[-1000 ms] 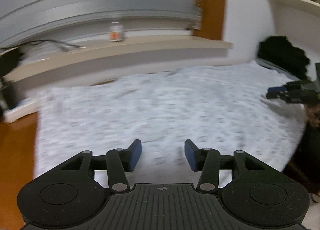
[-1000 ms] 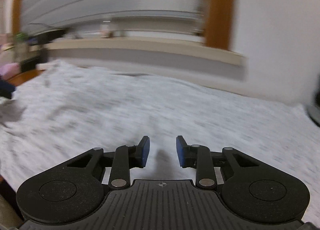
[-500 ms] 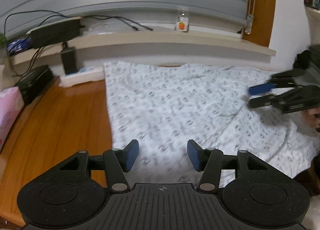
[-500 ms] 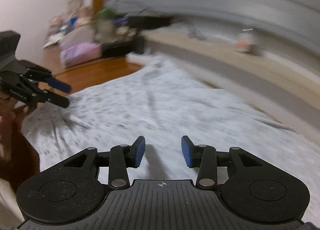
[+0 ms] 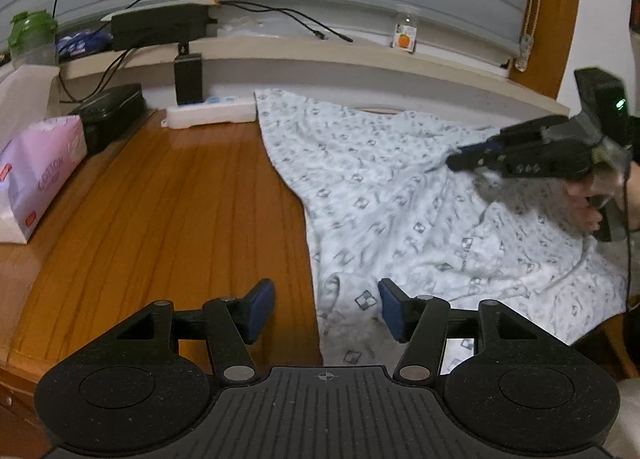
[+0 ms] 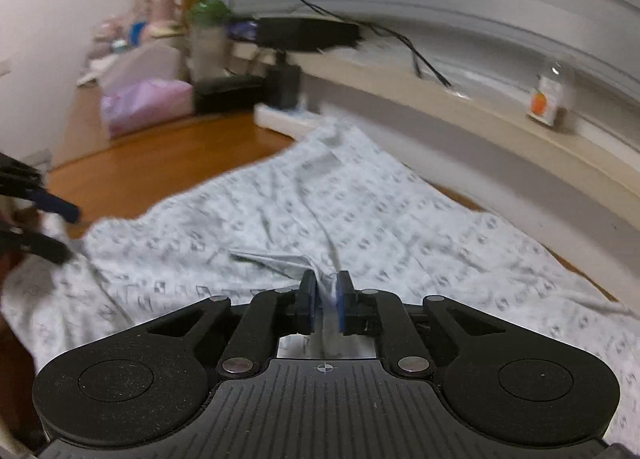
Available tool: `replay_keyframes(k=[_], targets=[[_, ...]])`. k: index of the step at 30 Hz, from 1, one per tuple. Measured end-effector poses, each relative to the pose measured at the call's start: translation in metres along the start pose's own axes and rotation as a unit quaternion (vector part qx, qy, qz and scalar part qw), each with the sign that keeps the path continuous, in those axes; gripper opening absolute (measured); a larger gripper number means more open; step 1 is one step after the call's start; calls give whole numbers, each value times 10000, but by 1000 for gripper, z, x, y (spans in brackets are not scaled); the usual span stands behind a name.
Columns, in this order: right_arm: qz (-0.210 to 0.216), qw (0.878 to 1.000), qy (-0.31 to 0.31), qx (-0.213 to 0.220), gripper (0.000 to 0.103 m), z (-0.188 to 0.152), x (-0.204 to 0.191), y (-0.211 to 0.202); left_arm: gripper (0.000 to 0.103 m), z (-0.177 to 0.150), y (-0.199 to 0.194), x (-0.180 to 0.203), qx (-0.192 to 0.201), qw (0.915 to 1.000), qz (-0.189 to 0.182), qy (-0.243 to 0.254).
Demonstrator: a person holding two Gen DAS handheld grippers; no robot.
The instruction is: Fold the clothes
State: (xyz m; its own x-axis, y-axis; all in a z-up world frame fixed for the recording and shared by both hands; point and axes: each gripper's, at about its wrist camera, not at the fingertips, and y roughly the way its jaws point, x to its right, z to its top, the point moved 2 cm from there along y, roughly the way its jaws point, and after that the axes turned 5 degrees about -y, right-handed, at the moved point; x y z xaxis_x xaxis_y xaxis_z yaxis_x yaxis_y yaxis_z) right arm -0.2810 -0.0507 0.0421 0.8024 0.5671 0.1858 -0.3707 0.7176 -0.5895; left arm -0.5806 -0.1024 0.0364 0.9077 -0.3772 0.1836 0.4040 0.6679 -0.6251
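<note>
A pale blue patterned garment (image 5: 400, 195) lies spread on the wooden table (image 5: 168, 195). My left gripper (image 5: 326, 311) is open, low over the garment's near left corner, one finger over bare wood and the other over cloth. The right gripper (image 6: 325, 301) is shut on a pinched fold of the garment (image 6: 360, 211) near its middle, and the cloth rises into a small ridge at the pads. In the left wrist view that right gripper (image 5: 466, 157) shows at the right, held by a hand (image 5: 584, 203). The left gripper (image 6: 60, 231) appears at the left edge of the right wrist view.
A pink tissue pack (image 5: 36, 175), a black box (image 5: 110, 111) and a white power strip (image 5: 208, 113) sit at the table's far left. A ledge (image 5: 320, 51) behind carries a black device with cables (image 5: 160, 25), a green-lidded jar (image 5: 32, 35) and a small bottle (image 5: 406, 33).
Both grippers swung left across the garment. The right gripper, open in the earlier frames, has shut on a fold of cloth. The left gripper stays open and now sits at the garment's left edge.
</note>
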Motion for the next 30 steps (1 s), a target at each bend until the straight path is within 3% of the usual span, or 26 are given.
replay_keyframes(k=[3,6,10,12,16,19,21,23,25,28,30], targets=[[-93,9999,-119,-59,24,-8,-6,1,61,-2,-3,1,-4,9998,-189,-3],[-123,9999,-92,-14,24,-12,-8,1,61,-6,-5,4,-113,9990,-424,11],[-121,9999,19,92,24,-15,-6,4,57,-13,-12,11,-321,9987,-316,228],[-98,9999,55,93,25,-14,-5,4,50,-18,-16,15,-359,9987,-191,297],[-54,9999,129,96,26,-14,-3,5,8,-23,-24,22,-304,9983,37,501],[-28,9998,158,101,26,-14,-2,5,2,-17,-41,13,-541,9970,48,559],[2,9999,103,90,27,-15,-3,2,2,-14,-54,4,-772,9954,47,571],[167,9998,104,69,40,-15,-4,-3,3,-15,-61,-6,-943,9945,-45,455],[328,9994,45,79,47,-13,-8,-9,4,-12,-63,-13,-941,9948,49,394],[440,9989,-82,124,47,-10,-16,-19,26,0,-63,-21,-750,9966,201,277],[522,9984,-109,174,47,-9,-20,-25,34,12,-56,-23,-590,9978,200,220]])
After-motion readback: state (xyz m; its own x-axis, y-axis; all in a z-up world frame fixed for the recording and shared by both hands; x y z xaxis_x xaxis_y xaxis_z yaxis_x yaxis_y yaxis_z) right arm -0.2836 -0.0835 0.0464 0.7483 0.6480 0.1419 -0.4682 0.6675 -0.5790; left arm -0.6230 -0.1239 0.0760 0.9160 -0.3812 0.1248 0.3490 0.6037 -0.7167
